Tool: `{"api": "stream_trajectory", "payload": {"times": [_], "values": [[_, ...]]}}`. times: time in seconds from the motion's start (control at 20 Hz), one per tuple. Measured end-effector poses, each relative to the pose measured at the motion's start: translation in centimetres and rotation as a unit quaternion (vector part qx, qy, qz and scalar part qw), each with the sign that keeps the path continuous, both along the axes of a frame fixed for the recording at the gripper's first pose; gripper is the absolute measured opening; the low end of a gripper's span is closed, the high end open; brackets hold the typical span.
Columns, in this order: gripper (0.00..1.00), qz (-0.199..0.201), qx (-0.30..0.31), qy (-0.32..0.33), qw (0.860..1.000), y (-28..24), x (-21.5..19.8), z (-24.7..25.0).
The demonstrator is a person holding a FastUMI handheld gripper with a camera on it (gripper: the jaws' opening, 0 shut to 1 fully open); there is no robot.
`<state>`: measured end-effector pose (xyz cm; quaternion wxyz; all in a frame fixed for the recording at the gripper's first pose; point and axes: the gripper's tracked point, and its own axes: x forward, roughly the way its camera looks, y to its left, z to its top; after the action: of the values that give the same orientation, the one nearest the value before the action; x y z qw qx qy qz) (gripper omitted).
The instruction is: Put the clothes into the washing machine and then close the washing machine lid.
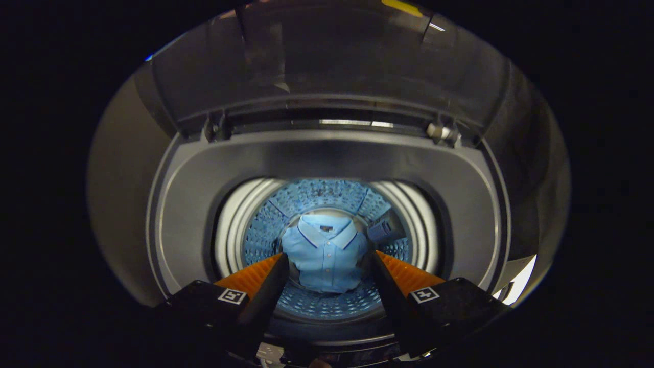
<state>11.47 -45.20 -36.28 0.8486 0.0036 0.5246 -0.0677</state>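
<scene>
I look straight down into the top-loading washing machine (327, 153). A folded light blue collared shirt (325, 253) lies at the bottom of the perforated drum (317, 197), well below my fingers. My gripper (327, 258) hangs over the drum mouth, open, with nothing held between its fingers (265, 286). The shirt shows through the gap between them. The translucent lid (332, 66) stands raised behind the opening, hinged at the back.
The grey top rim (189, 214) of the machine rings the drum mouth. A small labelled part (382, 227) sits on the drum wall right of the shirt. The lid's hinges (440, 132) flank the back edge.
</scene>
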Motion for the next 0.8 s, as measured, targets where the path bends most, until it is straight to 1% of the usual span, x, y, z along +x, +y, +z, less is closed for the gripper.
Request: {"api": "stream_trajectory", "payload": {"times": [0.2,0.35,0.7,0.8], "values": [[1.00,0.010,-0.005,-0.081,0.997,0.6,2.0,6.6],[1.00,0.018,-0.019,-0.124,0.992,0.5,3.5,11.3],[0.99,0.018,-0.023,-0.226,0.974,0.3,8.6,22.8],[0.99,0.015,-0.027,-0.248,0.968,0.0,10.0,25.5]]}}
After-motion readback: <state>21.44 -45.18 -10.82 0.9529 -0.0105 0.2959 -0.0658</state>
